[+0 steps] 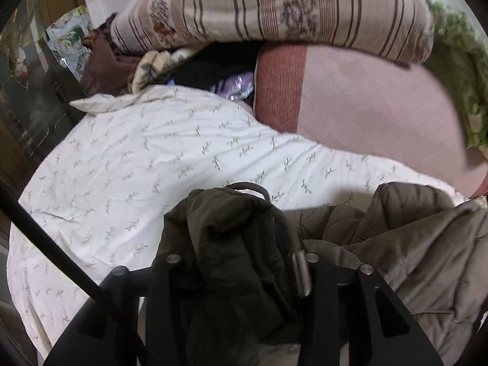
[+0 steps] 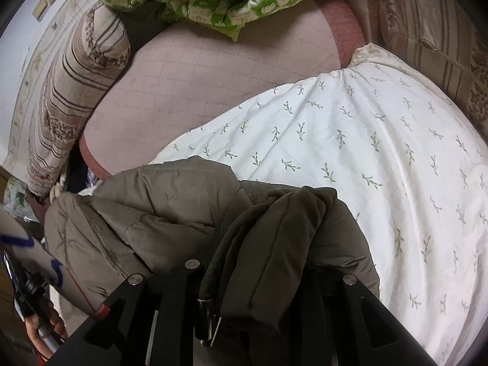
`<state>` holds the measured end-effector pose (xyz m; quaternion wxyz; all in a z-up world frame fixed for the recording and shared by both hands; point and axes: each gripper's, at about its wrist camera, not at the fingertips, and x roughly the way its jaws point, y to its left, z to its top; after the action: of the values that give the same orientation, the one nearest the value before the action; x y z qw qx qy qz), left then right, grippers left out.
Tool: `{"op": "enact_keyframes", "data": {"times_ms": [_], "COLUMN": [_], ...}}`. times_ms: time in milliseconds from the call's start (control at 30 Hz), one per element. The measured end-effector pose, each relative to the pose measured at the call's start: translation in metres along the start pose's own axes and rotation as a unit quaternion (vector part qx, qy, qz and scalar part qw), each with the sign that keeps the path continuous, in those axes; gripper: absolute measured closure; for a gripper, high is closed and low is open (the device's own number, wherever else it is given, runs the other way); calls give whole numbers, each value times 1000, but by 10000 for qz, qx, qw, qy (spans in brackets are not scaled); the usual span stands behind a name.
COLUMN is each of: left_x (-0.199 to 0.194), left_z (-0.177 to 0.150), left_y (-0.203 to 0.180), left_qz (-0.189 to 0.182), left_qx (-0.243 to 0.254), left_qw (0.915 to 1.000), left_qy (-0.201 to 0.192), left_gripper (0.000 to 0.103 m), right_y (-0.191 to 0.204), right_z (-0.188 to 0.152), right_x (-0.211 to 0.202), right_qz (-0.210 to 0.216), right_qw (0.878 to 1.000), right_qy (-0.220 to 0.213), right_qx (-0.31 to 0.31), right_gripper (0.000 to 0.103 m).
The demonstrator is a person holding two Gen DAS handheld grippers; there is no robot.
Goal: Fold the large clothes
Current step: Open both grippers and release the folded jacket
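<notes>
Across the bed, a white quilt (image 1: 158,158) printed with small green sprigs covers most of the surface, and everything else sits around it. Beyond the quilt lies a pink quilted mattress pad (image 1: 366,113) with a darker red band along its edge. Above that pad, at the far side from the quilt, a striped beige bolster (image 1: 274,9) rests on top, and a green-and-white patterned cover (image 2: 219,0) is bunched at the pad's far end. Between the bolster and the quilt's far corner, a dark heap of small things (image 1: 219,79) is wedged, too shadowed to make out.

On the near edge of the quilt lies the brown padded jacket (image 2: 146,213), crumpled, its body spread between the two tools and one fold reaching toward the pad.

A bunch of jacket fabric fills the left gripper (image 1: 241,262) and hides the pads; whether its fingers press on the cloth cannot be told. Another thick fold with a drawstring toggle (image 2: 207,320) sits in the right gripper (image 2: 268,271), and there too the cloth covers the contact, so the grip cannot be judged
</notes>
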<state>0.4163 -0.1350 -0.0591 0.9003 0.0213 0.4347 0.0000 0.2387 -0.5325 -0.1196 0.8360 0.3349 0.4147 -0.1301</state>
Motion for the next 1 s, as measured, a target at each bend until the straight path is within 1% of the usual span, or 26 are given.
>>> {"op": "enact_keyframes", "data": {"times_ms": [33,100,133,167,200,233,267,300,367,467,567,667,767,833,933,1000], "left_x": [-7,-24,-30,-42,-50,-61,-71,-78,-90,-99,-100,-89,-67,-46,-13,9], "left_z": [0,-2,-3,-4,-5,-6,-8,-8,-10,-17,-32,-45,-50,-48,-38,-32], "left_y": [2,7,7,8,8,8,8,8,9,9,2,-16,-44,-65,-80,-81], "left_qz": [-29,-4,50,175,244,303,329,322,226,55,-254,-431,-362,-327,-139,0], "left_qx": [-7,21,49,119,174,253,348,421,495,470,506,697,1027,1196,1139,1009], "left_qw": [10000,9998,9995,9985,9975,9958,9943,9936,9933,9940,9944,9935,9916,9909,9930,9949], "left_qy": [-58,-213,-299,-498,-648,-827,-950,-1000,-1021,-986,-893,-789,-692,-530,-278,-82], "left_gripper": [58,48,43,32,27,26,26,25,25,25,25,25,25,25,25,25], "right_y": [0,1,2,3,3,4,5,7,10,19,34,60,85,100,115,118], "right_z": [-1,-3,-4,-5,-6,-7,-8,-9,-10,-12,-20,-37,-47,-48,-40,-35], "right_x": [-5,-14,-19,-23,-28,-33,-37,-43,-56,-73,-82,-76,-58,-40,-8,11], "right_qz": [20,38,44,51,59,63,56,14,-98,-165,-168,-201,-381,-557,-740,-944], "right_qw": [10000,10000,9999,9999,9998,9997,9996,9993,9982,9965,9948,9898,9813,9756,9720,9694], "right_qy": [-27,-70,-95,-127,-160,-202,-261,-360,-598,-800,-865,-818,-758,-709,-596,-580], "right_qx": [26,57,65,80,98,110,105,81,11,-176,-516,-1153,-1726,-2003,-2149,-2191], "right_gripper": [75,71,67,62,59,53,44,39,21,20,20,20,20,20,20,20]}}
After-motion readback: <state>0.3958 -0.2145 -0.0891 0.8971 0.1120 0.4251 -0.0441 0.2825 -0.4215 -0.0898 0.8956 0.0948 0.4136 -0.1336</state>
